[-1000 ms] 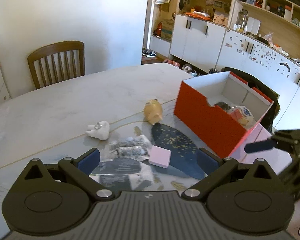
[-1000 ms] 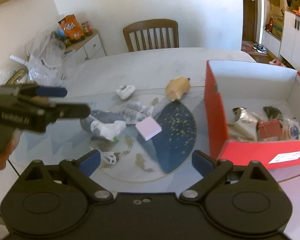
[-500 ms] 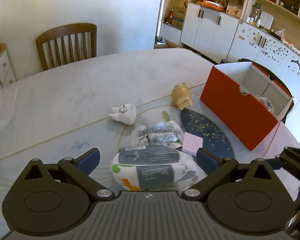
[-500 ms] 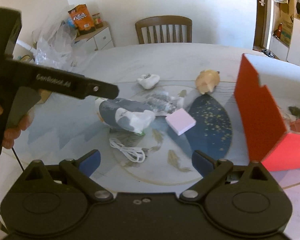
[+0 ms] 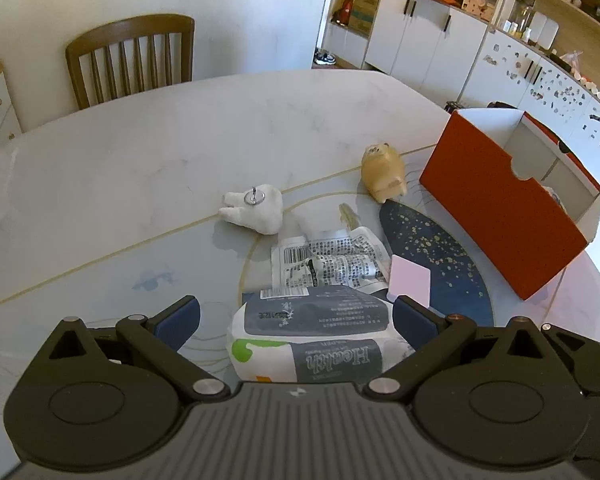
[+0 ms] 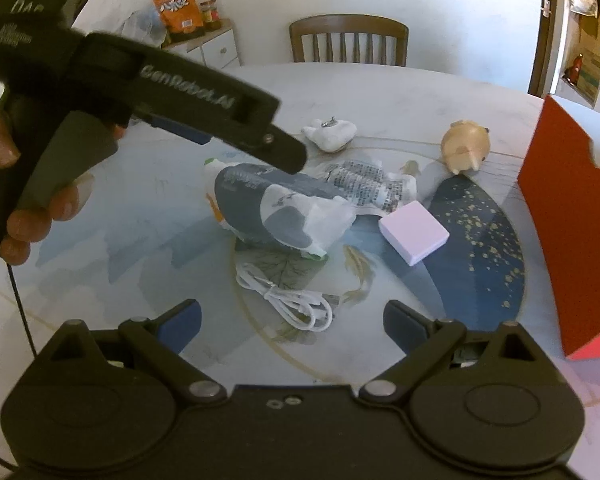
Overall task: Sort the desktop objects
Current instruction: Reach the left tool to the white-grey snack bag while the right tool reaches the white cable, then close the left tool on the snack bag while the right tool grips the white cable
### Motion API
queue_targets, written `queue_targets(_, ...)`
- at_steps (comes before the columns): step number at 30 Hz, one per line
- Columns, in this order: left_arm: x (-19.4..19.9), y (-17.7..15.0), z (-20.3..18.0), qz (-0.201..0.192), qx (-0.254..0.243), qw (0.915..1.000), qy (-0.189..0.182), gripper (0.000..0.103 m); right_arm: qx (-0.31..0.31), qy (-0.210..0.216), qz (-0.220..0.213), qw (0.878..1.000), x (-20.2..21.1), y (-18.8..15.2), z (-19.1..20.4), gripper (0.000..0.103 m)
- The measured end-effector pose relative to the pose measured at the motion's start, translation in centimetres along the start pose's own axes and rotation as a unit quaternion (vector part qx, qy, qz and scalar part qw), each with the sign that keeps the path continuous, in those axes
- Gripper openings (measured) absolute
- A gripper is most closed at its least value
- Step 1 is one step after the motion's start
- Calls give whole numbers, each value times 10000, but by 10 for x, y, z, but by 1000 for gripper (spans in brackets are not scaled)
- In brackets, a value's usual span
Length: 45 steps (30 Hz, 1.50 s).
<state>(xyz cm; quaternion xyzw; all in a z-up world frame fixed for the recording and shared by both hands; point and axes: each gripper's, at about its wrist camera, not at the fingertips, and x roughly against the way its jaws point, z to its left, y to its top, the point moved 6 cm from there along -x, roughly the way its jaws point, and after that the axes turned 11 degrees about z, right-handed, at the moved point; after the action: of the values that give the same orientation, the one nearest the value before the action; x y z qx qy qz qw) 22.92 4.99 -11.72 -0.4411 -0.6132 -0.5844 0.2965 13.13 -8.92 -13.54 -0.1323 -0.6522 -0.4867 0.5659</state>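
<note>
From the left wrist camera, the left claw (image 5: 296,316) stands wide, its blue pads on either side of a grey-and-white packet (image 5: 312,336) printed "Health", which lies on the desk (image 5: 140,160) between them; whether the pads touch it cannot be told. Just beyond the packet lies a crumpled printed wrapper (image 5: 332,264), with a pink pad (image 5: 410,280) to its right on a dark blue speckled patch of the desk. Farther back sit a white tooth-shaped figure (image 5: 252,214) with a metal ring and a tan pig figure (image 5: 382,170), well apart from each other. A red box (image 5: 500,208) with white inside walls stands at the right. From the right wrist camera, the right claw (image 6: 292,320) is also wide and holds nothing, hovering above a coiled white cable (image 6: 288,296) on the desk. The left claw, gripped by a hand (image 6: 16,184), reaches in from the left above the packet. The pink pad lies right of the packet, the red box at the far right edge.
</note>
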Motion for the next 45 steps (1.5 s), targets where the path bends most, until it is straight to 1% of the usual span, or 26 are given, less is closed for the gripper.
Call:
queue_targets(5,-13,3,6,146,98,9998,-14,103,66,-43,87,9999,-13,2,-1,97)
queue_targets(12,-24,4,3,258,27,9996,-76,103,40,-44,159,9999,-30,6,1,95)
queue_targets(18,-32,3,-1,352,-13,9993,-133,103,318,-202,118,9992,-38,10,11,95)
queue_targets(22,-36,3,-3,393,-38,9991,-169,103,419,-336,59,9985,-38,8,13,92)
queue_targets(24,-38,3,-5,418,-46,9989,-205,103,403,-353,28,9986,-37,8,12,88)
queue_targets(26,-39,4,-7,417,-72,9988,-233,103,365,-374,-23,9986,-36,8,9,80)
queue_targets(30,-40,4,-13,430,-145,9986,-271,103,335,-387,-81,9987,-33,8,5,72)
queue_targets(32,-40,3,-16,440,-184,9984,-294,103,336,-389,-95,9986,-31,7,3,64)
queue_targets(33,-40,2,-17,444,-192,9984,-290,103,343,-394,-102,9986,-30,7,2,62)
queue_targets(37,-42,1,-21,485,-159,9982,-309,102,308,-409,-116,9986,-26,7,-5,45)
queue_targets(40,-43,1,-22,501,-95,9981,-340,98,274,-425,-92,9987,-22,6,-12,35)
queue_targets(42,-44,2,-23,504,-35,9981,-363,92,290,-444,-75,9986,-19,4,-14,34)
queue_targets(43,-44,2,-23,509,0,9980,-385,90,294,-455,-67,9985,-18,2,-16,34)
queue_targets(44,-44,3,-23,506,34,9979,-408,86,293,-466,-61,9985,-16,1,-18,34)
queue_targets(45,-43,3,-23,488,60,9979,-433,78,289,-478,-55,9984,-15,-1,-20,34)
